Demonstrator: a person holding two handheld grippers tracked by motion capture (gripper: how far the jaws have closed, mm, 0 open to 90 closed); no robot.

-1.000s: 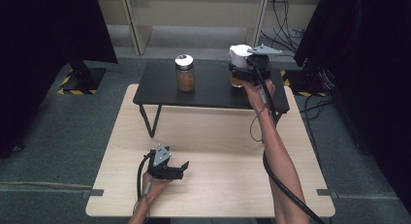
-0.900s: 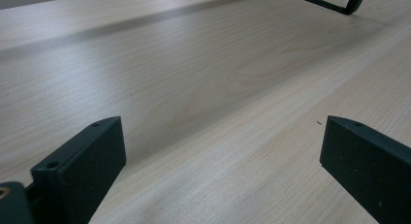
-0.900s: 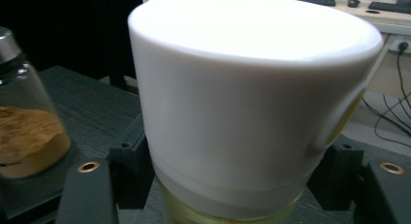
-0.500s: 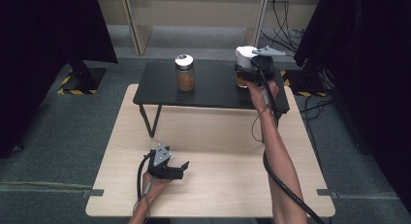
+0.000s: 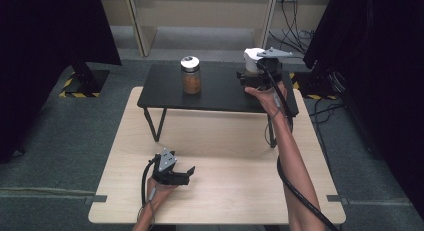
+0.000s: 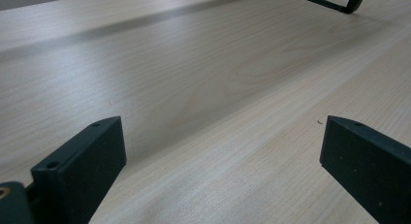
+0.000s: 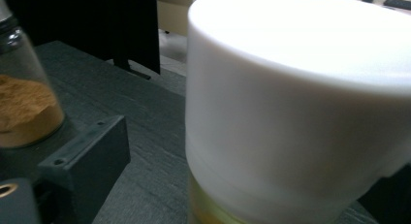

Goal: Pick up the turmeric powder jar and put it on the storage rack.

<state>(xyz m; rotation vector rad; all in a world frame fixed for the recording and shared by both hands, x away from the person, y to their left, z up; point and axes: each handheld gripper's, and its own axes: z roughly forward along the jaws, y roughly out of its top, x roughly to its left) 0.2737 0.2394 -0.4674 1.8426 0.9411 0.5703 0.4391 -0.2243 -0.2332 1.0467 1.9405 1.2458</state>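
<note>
Black jaws of the right gripper [image 5: 255, 77] stand spread on either side of the white-lidded jar [image 7: 300, 112] and have just been opening; in the right gripper view the visible jaw is clear of the lid, with dark shelf surface showing in the gap, so the jar is released. The jar stands upright on the right end of the black raised shelf [image 5: 220, 91], with yellowish contents visible below its wide white lid. A second jar, the glass jar of brown powder [image 5: 190, 76], stands well apart toward the middle of the same shelf.

The left gripper [image 5: 186, 173] rests on the light wooden table [image 5: 235, 156], jaws apart and holding nothing.

Judged from this layout, placement of the white-lidded jar is done. Remaining: draw the right gripper back without tipping the jar.
</note>
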